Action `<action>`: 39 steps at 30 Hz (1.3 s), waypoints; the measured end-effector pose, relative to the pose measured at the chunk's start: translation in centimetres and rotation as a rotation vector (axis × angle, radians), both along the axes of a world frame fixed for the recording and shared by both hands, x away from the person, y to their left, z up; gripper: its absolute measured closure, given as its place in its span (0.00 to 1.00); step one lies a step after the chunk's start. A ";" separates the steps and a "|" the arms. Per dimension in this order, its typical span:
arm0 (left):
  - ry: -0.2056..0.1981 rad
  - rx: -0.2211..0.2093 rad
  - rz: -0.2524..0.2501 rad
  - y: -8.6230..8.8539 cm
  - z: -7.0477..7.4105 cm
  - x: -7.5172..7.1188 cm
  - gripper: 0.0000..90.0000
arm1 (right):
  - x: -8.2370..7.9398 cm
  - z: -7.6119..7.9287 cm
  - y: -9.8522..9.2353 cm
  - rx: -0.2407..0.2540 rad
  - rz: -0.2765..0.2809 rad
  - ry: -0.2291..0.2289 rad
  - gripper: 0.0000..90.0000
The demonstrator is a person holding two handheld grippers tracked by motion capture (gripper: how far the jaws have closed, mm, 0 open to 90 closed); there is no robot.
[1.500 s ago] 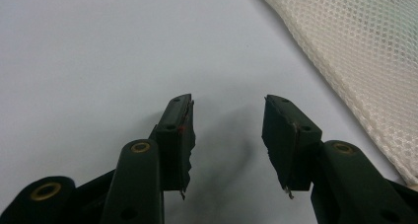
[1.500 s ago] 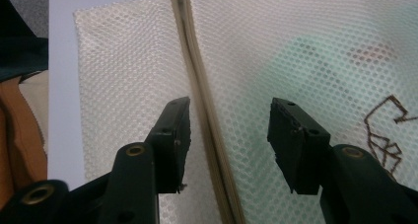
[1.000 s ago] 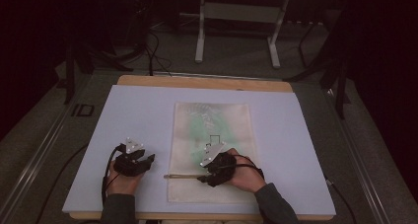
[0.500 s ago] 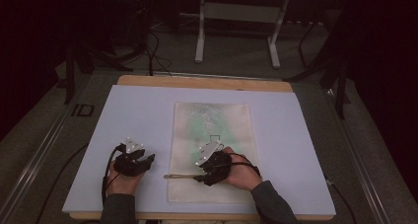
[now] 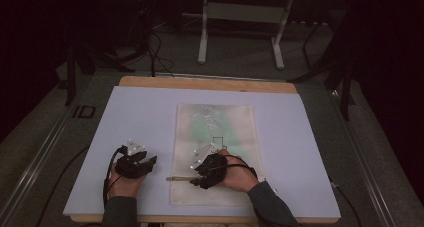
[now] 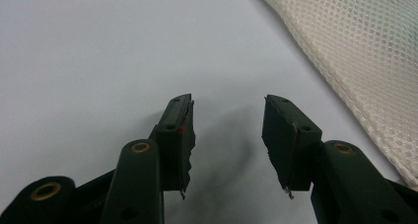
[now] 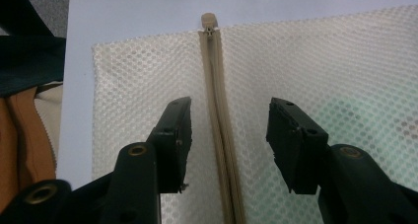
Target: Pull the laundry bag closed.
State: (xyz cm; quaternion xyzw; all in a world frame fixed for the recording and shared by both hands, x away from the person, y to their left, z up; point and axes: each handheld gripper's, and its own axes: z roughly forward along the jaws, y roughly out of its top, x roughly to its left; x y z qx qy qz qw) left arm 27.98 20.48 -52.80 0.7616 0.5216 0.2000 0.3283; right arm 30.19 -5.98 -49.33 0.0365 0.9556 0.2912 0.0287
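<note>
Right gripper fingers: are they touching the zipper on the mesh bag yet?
Apart. The right gripper view shows the right gripper open, its fingers straddling the zipper with mesh bag visible each side.

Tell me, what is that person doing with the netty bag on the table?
A person holds a hand-held gripper in each hand over a white mesh bag lying flat on the table. The right hand-held gripper is open, its jaws straddling the bag's closed zipper, with the zipper pull at the far end. The left hand-held gripper waits open over bare table beside the bag.
</note>
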 end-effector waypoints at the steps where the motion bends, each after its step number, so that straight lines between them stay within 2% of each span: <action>1: -0.001 -0.001 0.000 0.0 0.0 0.0 0.61 | 0.0 0.0 0.1 -0.003 0.004 0.002 0.58; 24: -0.003 -0.003 0.000 0.1 0.0 0.0 0.60 | 0.1 -0.6 3.3 0.003 0.038 0.027 0.62; 39: -0.002 -0.004 0.001 0.2 0.0 0.0 0.60 | 0.1 -1.1 5.7 0.001 0.056 0.030 0.76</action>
